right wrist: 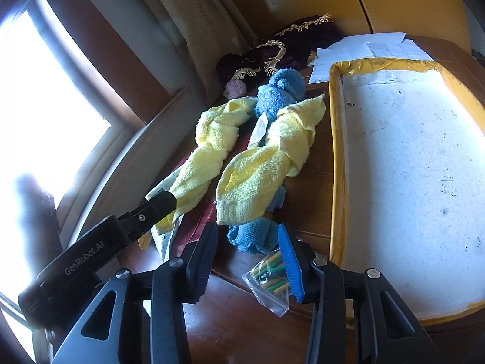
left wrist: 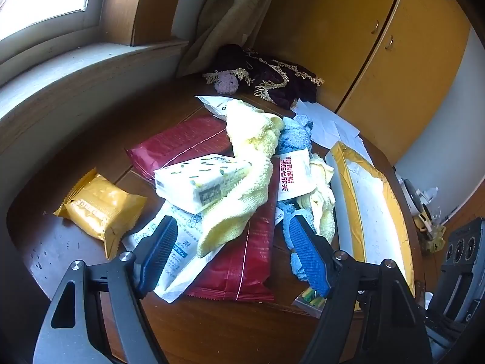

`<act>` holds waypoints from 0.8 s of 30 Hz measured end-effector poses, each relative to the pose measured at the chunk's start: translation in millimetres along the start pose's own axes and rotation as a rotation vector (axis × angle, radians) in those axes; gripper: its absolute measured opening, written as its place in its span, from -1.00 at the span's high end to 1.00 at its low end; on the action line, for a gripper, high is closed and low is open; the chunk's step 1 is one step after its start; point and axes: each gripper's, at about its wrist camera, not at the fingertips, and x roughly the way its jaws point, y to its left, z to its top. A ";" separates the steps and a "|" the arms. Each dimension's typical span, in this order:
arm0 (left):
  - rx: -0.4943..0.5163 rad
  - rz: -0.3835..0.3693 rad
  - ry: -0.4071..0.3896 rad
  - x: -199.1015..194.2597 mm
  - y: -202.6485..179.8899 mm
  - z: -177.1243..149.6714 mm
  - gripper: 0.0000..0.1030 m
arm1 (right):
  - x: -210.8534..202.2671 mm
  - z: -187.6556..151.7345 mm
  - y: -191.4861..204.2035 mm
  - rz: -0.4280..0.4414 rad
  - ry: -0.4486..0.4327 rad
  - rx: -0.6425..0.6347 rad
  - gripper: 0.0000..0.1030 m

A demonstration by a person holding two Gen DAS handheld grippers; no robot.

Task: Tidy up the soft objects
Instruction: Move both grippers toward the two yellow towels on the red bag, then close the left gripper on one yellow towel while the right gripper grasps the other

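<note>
A pile of soft things lies on the brown table (left wrist: 212, 327). A twisted yellow towel (left wrist: 248, 163) drapes over a white tissue pack (left wrist: 200, 182), with a blue towel (left wrist: 295, 136) beside it. My left gripper (left wrist: 233, 242) is open, and the yellow towel's near end lies between its fingers. The right wrist view shows two twisted yellow towels (right wrist: 209, 148) (right wrist: 266, 163) and the blue towel (right wrist: 280, 91) tangled with them. My right gripper (right wrist: 247, 257) is open, and the blue towel's near end (right wrist: 254, 236) sits just ahead of its fingertips.
Two red packs (left wrist: 182, 142) (left wrist: 245, 254), a gold snack pack (left wrist: 100, 209) and a small bag of yellow-green pieces (right wrist: 271, 279) lie around. A white tray with yellow-taped rim (right wrist: 336, 157) stands at the right. A dark fringed cloth (left wrist: 266, 75) and papers (left wrist: 327, 124) lie behind.
</note>
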 end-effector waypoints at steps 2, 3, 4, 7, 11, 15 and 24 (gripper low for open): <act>0.006 -0.006 0.011 3.2 -3.1 0.7 -0.48 | -4.2 1.1 -4.0 -0.035 -0.022 0.003 0.20; 0.011 -0.010 0.009 3.3 -4.4 0.3 -0.48 | -4.6 2.0 -6.8 -0.025 -0.019 0.017 0.19; 0.018 -0.009 0.002 2.8 -6.3 0.2 -0.48 | -4.3 3.8 -8.8 -0.015 -0.010 0.033 0.19; 0.030 -0.001 -0.005 3.0 -9.3 2.8 -0.48 | -5.8 6.2 -8.9 -0.017 -0.010 0.041 0.18; 0.027 0.006 -0.027 -1.3 -4.4 13.1 -0.48 | -8.3 7.5 -14.0 -0.076 -0.011 0.057 0.13; 0.033 0.013 -0.034 5.5 -0.6 33.2 -0.48 | -4.2 14.4 -12.8 -0.042 -0.009 0.061 0.12; 0.148 0.082 0.026 54.5 -22.3 98.7 -0.48 | 24.8 62.0 3.0 -0.126 -0.040 0.084 -0.09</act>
